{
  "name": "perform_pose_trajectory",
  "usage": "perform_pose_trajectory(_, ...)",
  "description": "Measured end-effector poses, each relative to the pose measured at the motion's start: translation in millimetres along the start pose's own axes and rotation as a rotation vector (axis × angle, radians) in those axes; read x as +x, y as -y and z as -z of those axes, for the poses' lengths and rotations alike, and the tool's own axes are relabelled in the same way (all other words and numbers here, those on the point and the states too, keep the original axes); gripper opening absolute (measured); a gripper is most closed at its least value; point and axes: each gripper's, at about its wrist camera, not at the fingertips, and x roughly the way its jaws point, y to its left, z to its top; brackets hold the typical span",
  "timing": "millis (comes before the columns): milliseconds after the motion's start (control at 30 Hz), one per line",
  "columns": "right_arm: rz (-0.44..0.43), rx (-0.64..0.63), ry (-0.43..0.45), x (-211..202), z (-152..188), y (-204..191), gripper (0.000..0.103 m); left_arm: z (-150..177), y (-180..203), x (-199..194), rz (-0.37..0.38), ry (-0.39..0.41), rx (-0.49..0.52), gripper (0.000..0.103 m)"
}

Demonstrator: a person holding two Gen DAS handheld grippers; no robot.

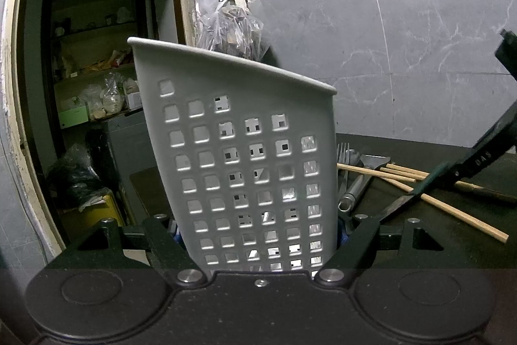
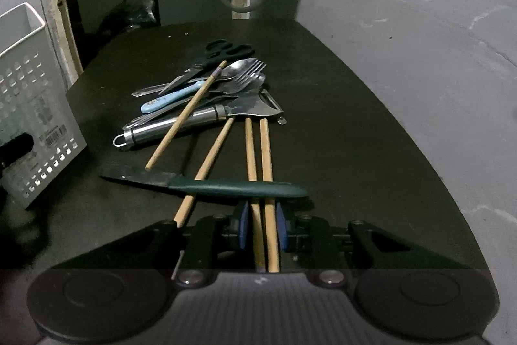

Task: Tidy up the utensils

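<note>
Fingers (image 2: 244, 225) of right gripper (image 2: 262, 227) straddle 2 chopsticks (image 2: 269, 235) beneath knife (image 2: 236, 187).

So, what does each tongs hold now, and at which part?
Left tongs grip the white basket by its lower sides. Right tongs hold the knife by its green handle.

Matt grey plastic basket (image 1: 245, 151) (perforated), pale wooden chopsticks (image 2: 266, 151), shiny steel peeler (image 2: 181, 122), matt dark tabletop (image 2: 355, 134)
</note>
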Motion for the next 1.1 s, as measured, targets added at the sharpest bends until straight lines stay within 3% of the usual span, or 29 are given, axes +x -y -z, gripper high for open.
perform_pose_trajectory(500, -0.023, 0.020, -0.012, 13, -13, 9, 0.026, 0, 1, 0, 0.001, 0.000, 0.000, 0.079)
perform_pose_trajectory(667, -0.042, 0.041, 0.009, 19, -16, 11, 0.041, 0, 1, 0, 0.001, -0.001, 0.001, 0.079)
perform_pose_trajectory(733, -0.059, 0.065, 0.025, 22, -17, 12, 0.041, 0, 0, 0, 0.002, -0.002, 0.000, 0.079)
perform_pose_trajectory(1100, -0.308, 0.399, 0.077, 38, -18, 56, 0.042, 2, 1, 0, 0.001, -0.002, 0.002, 0.079)
